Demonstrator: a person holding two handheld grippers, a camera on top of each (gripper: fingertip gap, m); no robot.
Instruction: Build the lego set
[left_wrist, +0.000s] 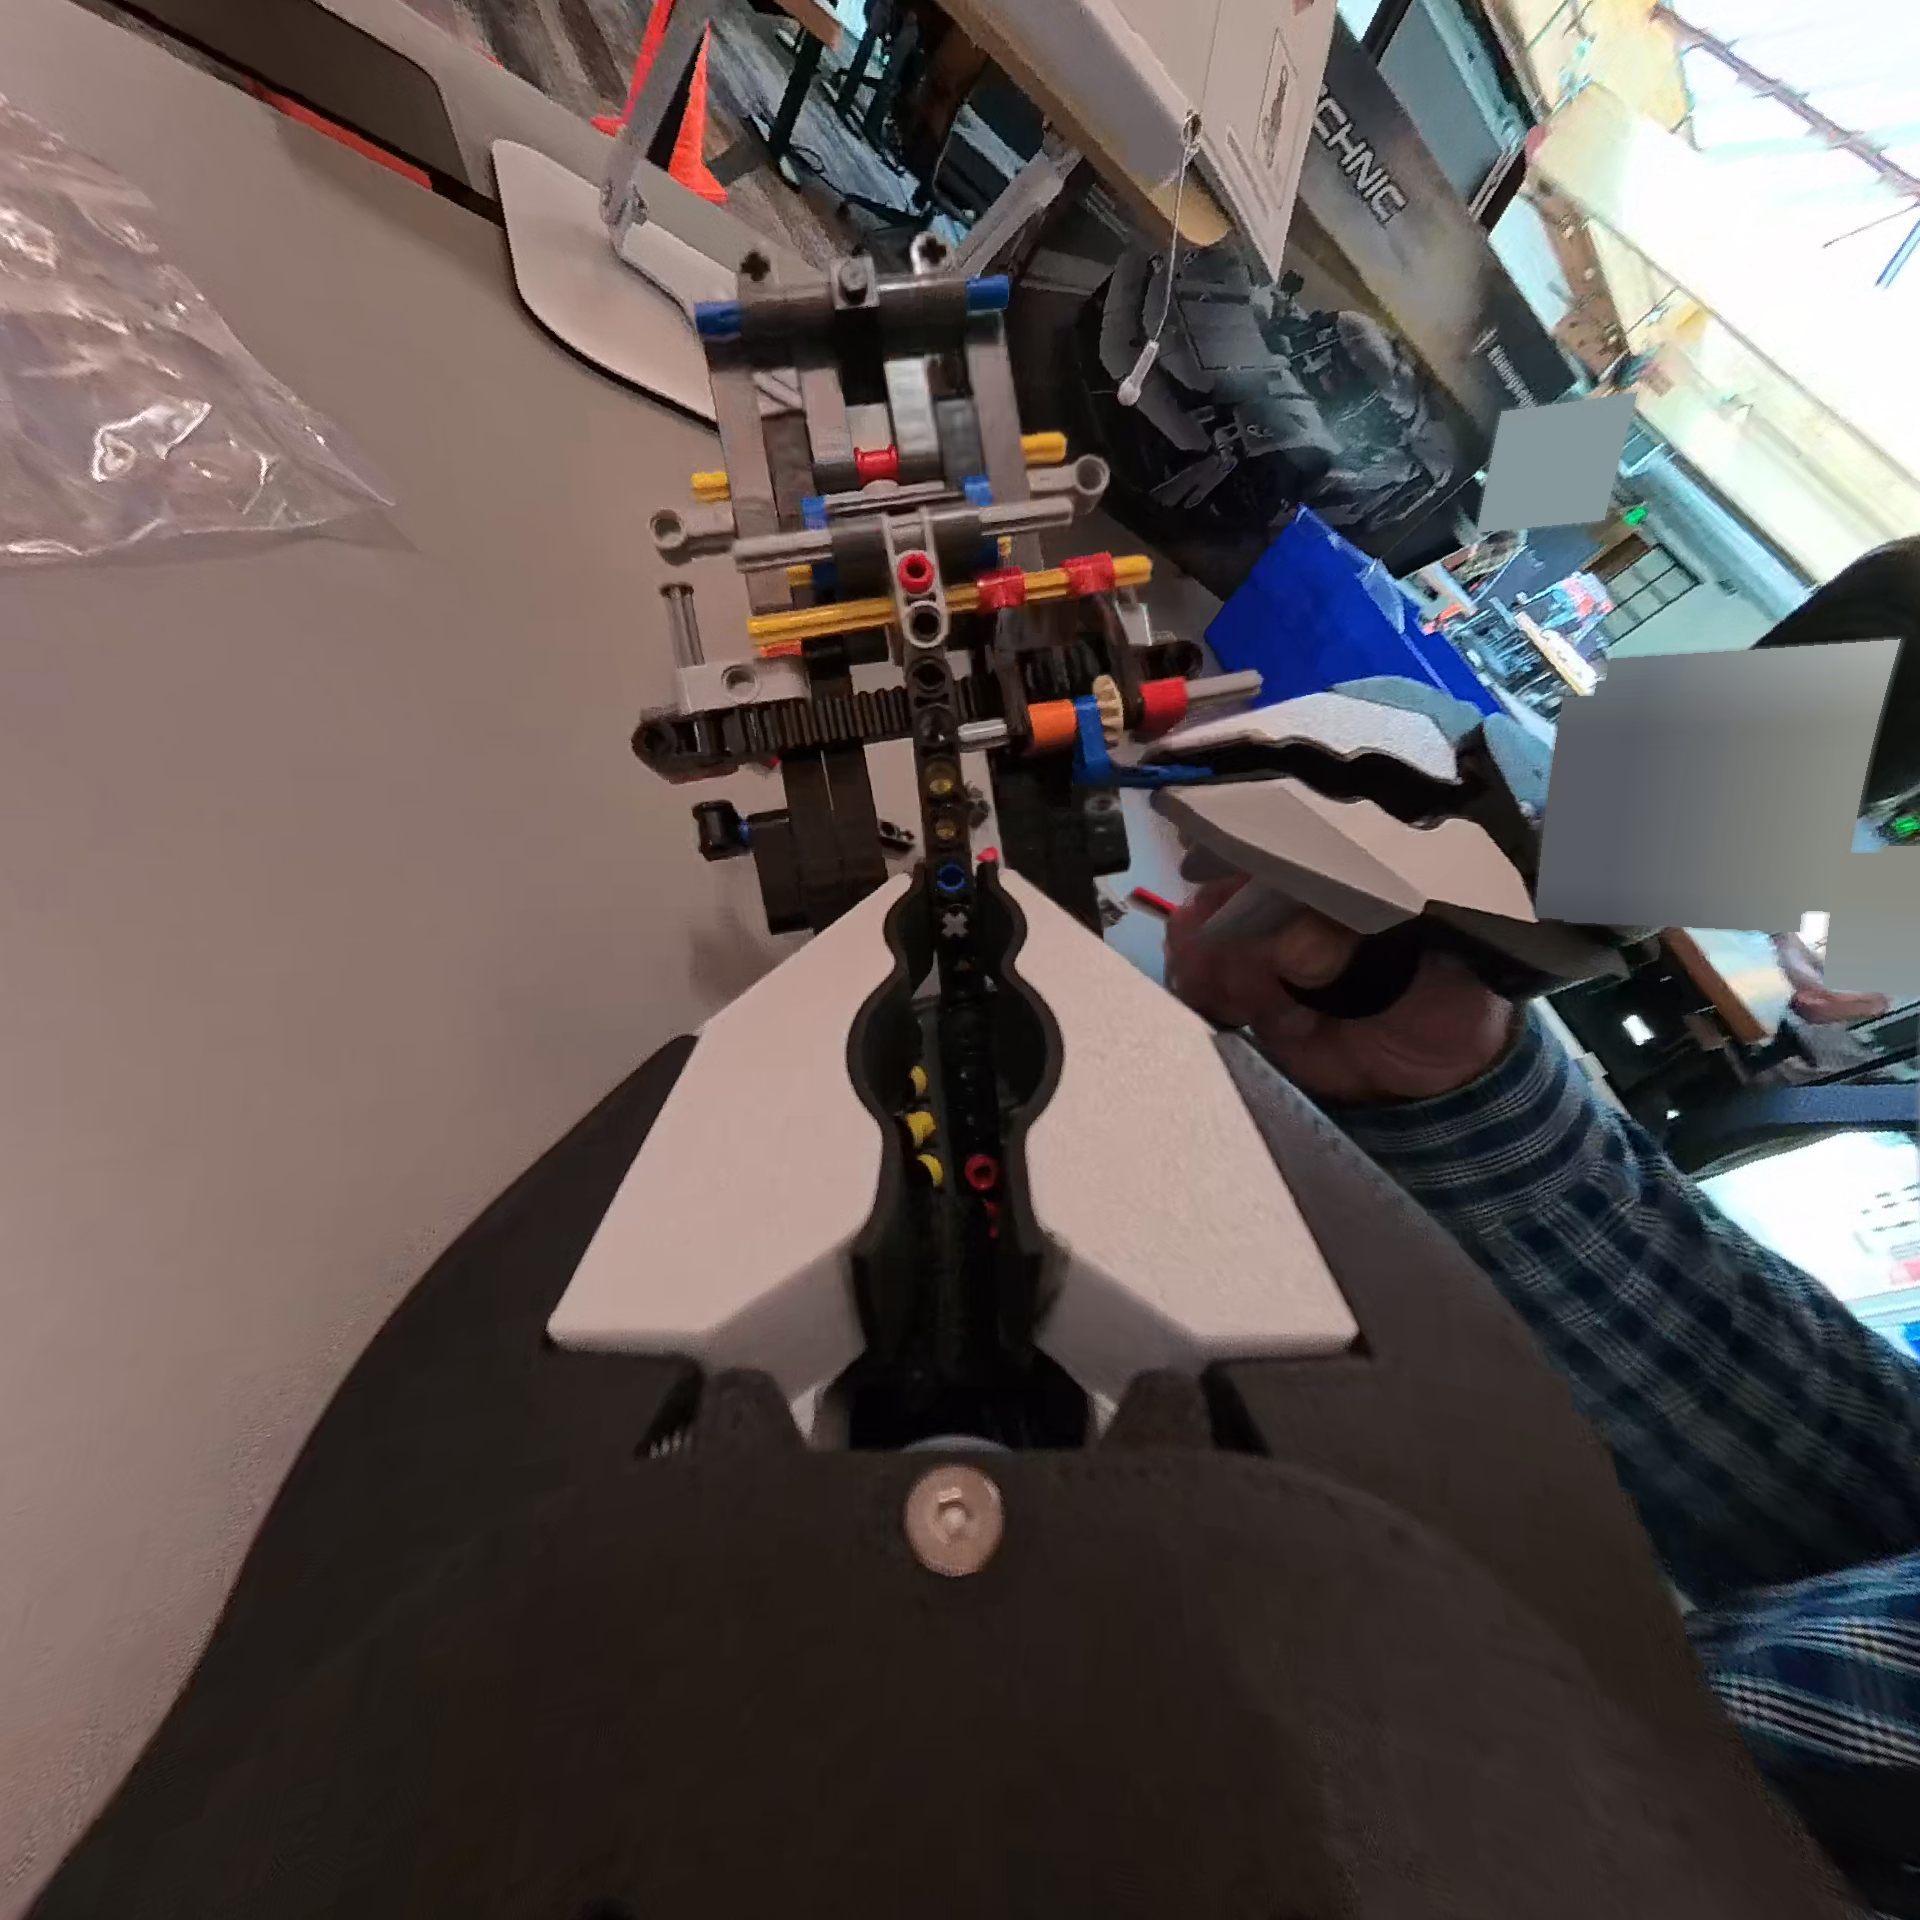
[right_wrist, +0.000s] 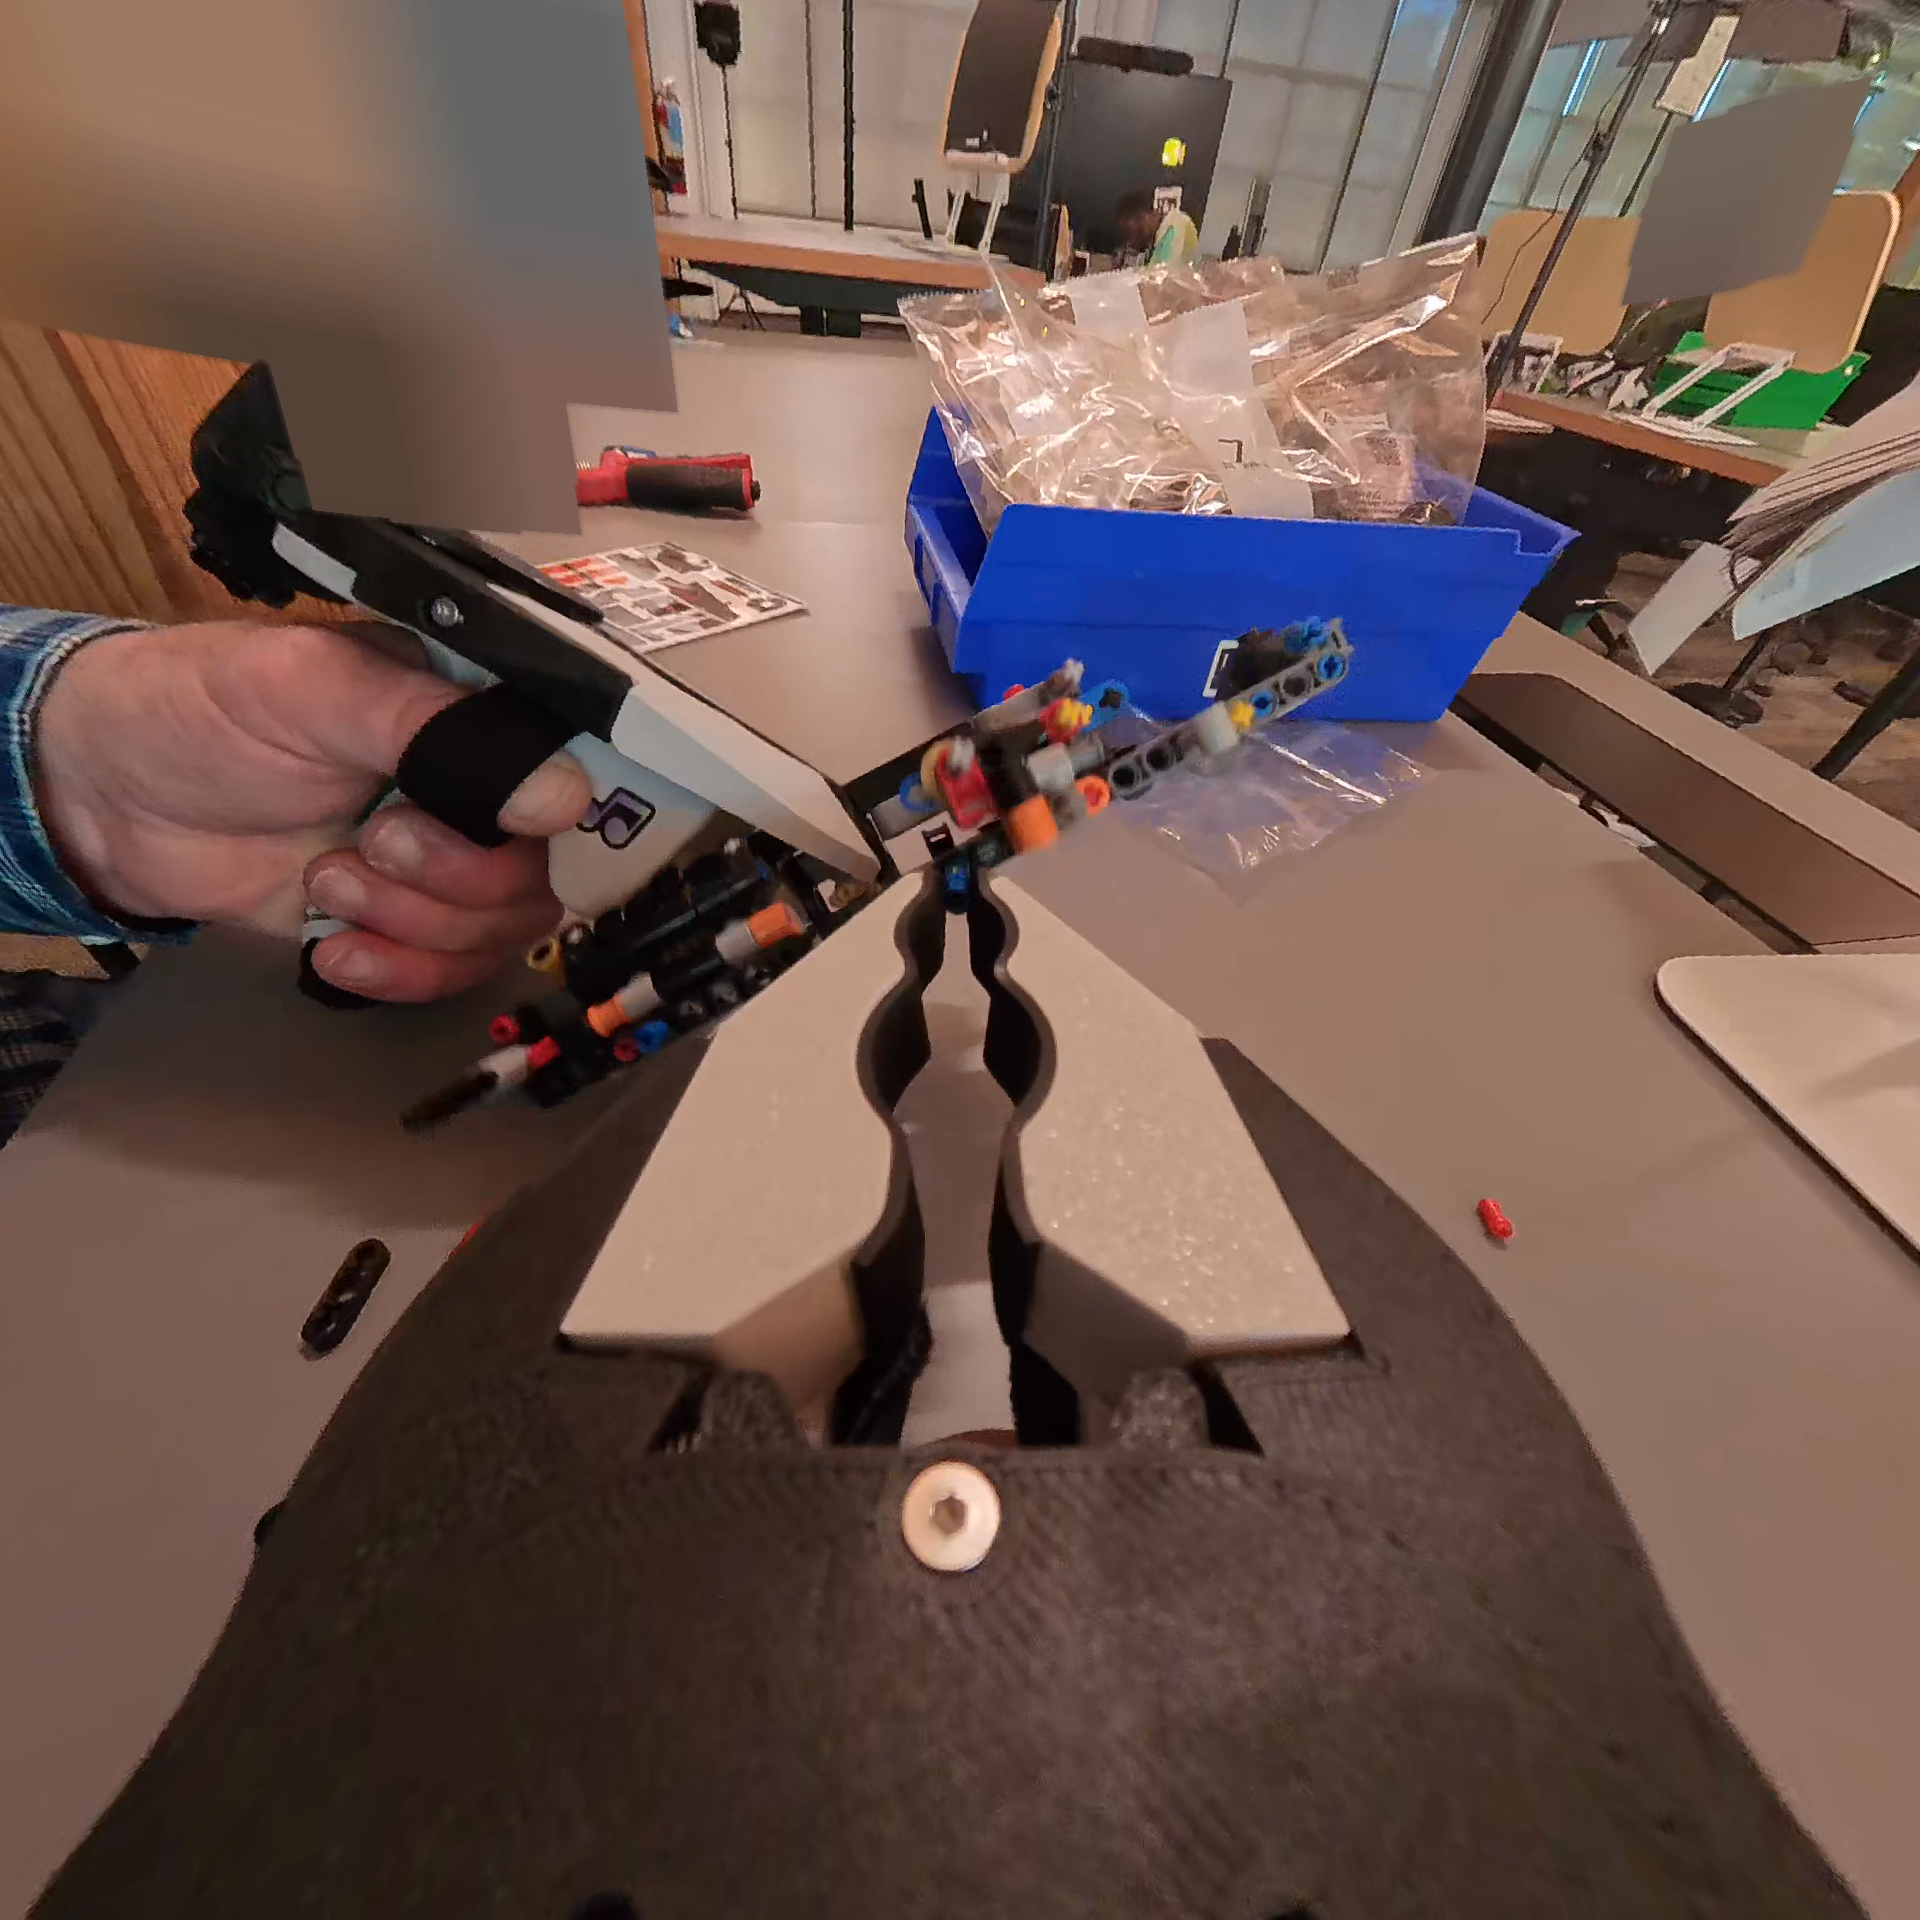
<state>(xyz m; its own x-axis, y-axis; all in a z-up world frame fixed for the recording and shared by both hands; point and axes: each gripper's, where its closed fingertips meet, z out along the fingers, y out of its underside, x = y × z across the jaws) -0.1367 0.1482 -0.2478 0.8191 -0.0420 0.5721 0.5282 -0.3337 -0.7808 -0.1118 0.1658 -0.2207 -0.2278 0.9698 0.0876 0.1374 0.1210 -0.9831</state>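
Note:
A partly built Lego Technic model (left_wrist: 883, 520) of grey, black, yellow, red and blue parts is held off the grey table (left_wrist: 312, 831). My left gripper (left_wrist: 951, 883) is shut on the model's long black beam, which runs back between its fingers. My right gripper (right_wrist: 956, 883) is shut on a small blue part at the model's edge (right_wrist: 1039, 769). In the left wrist view it comes in from the right (left_wrist: 1153, 774). In the right wrist view the left gripper (right_wrist: 873, 831) comes in from the left in a hand, with more of the model (right_wrist: 665, 966) below it.
A blue bin (right_wrist: 1195, 623) of clear plastic bags (right_wrist: 1195, 395) stands just behind the model. A sticker sheet (right_wrist: 675, 592) and a red-handled tool (right_wrist: 665, 478) lie farther left. A loose red pin (right_wrist: 1494, 1218), a short black beam (right_wrist: 343, 1294) and a white board (right_wrist: 1818, 1049) lie near.

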